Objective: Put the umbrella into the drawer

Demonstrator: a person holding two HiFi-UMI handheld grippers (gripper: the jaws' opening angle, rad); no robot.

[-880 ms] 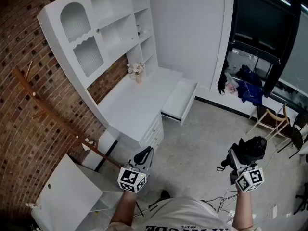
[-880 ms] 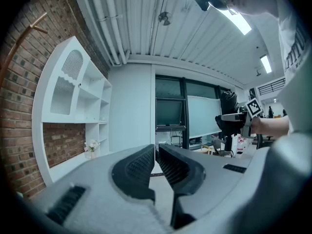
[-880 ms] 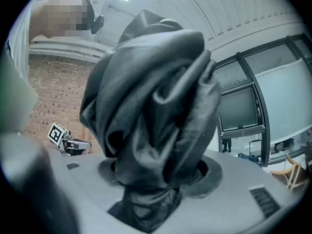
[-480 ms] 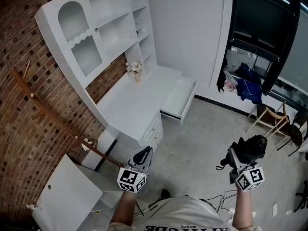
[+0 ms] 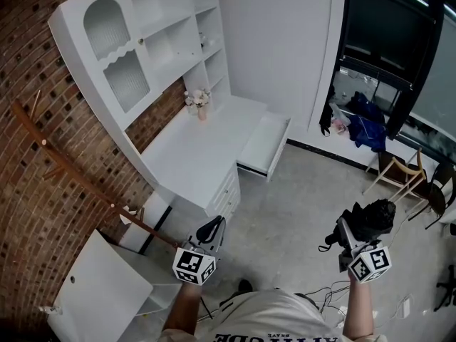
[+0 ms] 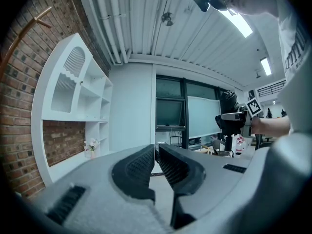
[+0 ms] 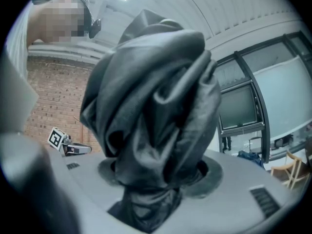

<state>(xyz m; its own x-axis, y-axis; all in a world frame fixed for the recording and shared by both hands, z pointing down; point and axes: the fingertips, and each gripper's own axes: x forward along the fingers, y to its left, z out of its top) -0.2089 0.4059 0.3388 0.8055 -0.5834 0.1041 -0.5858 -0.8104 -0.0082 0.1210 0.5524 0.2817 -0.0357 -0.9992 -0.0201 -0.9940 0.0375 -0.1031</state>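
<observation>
head view: the left gripper (image 5: 211, 230), jaws together and empty, hangs level; the open white drawer (image 5: 265, 147) juts from the white desk's (image 5: 192, 155) front edge, well apart; the right gripper (image 5: 354, 235) clamps the folded black fabric umbrella (image 5: 372, 218) at its bunched middle. it is likely light, soft and slippery, so a firm hold suits.

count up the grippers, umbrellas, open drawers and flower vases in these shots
grippers: 2 (left gripper, right gripper)
umbrella: 1, clamped in the right gripper
open drawer: 1
flower vase: 1
total: 5
</observation>
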